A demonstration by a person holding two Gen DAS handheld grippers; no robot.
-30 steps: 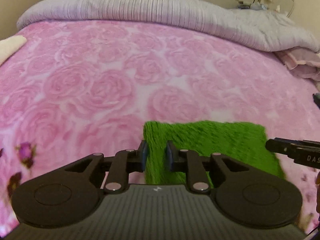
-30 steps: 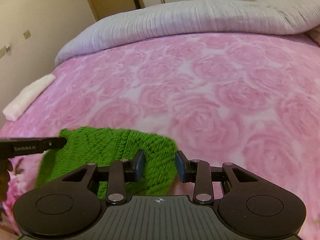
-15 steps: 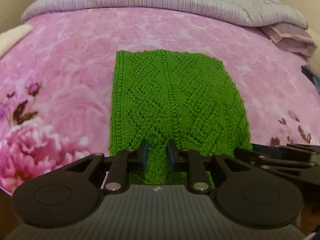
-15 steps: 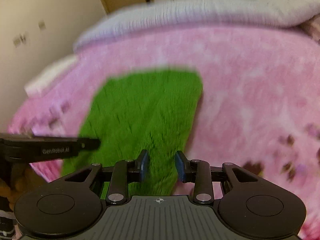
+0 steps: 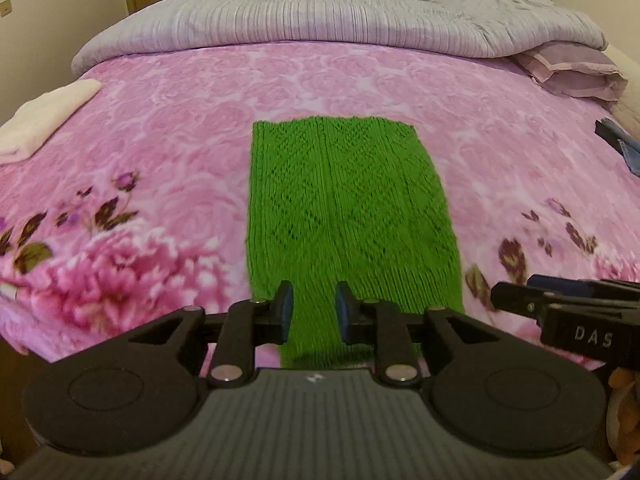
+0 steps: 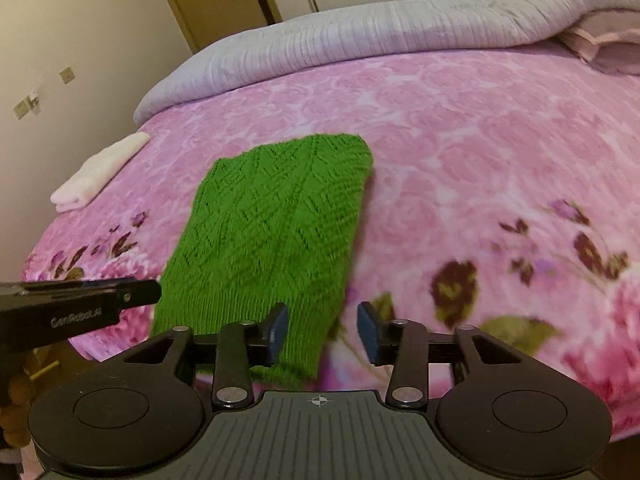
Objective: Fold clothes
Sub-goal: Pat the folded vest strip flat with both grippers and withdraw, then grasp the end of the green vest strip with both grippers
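The green knit [image 5: 344, 208] lies flat in a long strip over the bed's [image 5: 160, 128] near edge. Both tools, left [image 5: 314, 312] and right [image 6: 322, 332], gape empty; more folds probably remain.

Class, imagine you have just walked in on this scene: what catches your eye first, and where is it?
A bright green knitted garment lies flat in the middle of the pink rose-patterned blanket, its near end between the left gripper fingers. Far left sits a folded white towel.

A bright green knitted garment [image 5: 344, 208] lies flat as a long rectangle, near end overhanging the bed edge.
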